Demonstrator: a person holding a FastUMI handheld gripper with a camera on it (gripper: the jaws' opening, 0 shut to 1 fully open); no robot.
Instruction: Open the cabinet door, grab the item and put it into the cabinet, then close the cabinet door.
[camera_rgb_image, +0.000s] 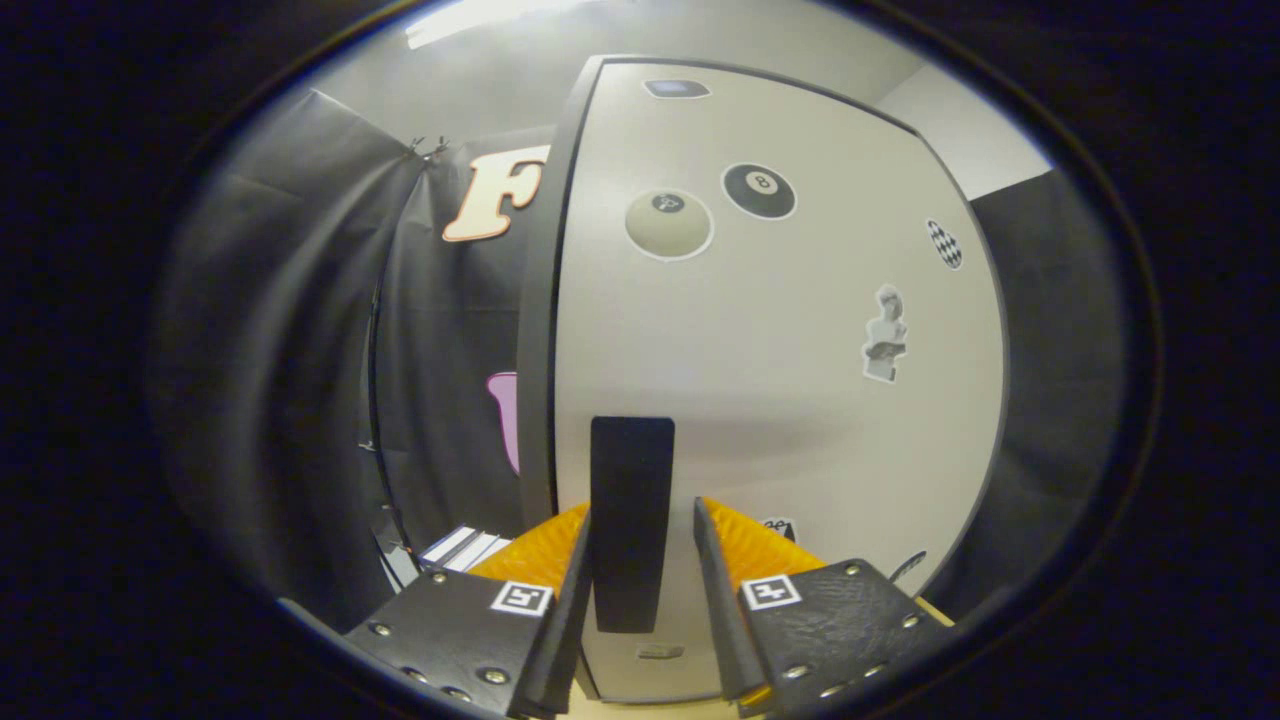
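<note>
White cabinet door (780, 400) stands flat and shut straight ahead, its dark frame edge (540, 330) running down the left side, so the first step, opening it, looks to be the one in hand. A tall black handle (631, 520) is fixed low on the door near that left edge. The gripper (642, 530) is lined up on it: the fingers are parted a little wider than the handle, one each side, and I cannot tell that either pad touches it yet. The next move, as I judge it, is to close the fingers on the handle and pull so the door swings out.

Black cloth wall (300, 350) hangs to the left, near the frame; it may crowd the swing if the hinge is on that side, which I cannot tell. Round ball stickers (668, 224) and a small bust sticker (885, 335) dot the door. Flat white things (465, 547) lie on the counter low at left, too small to tell whether they are the item.
</note>
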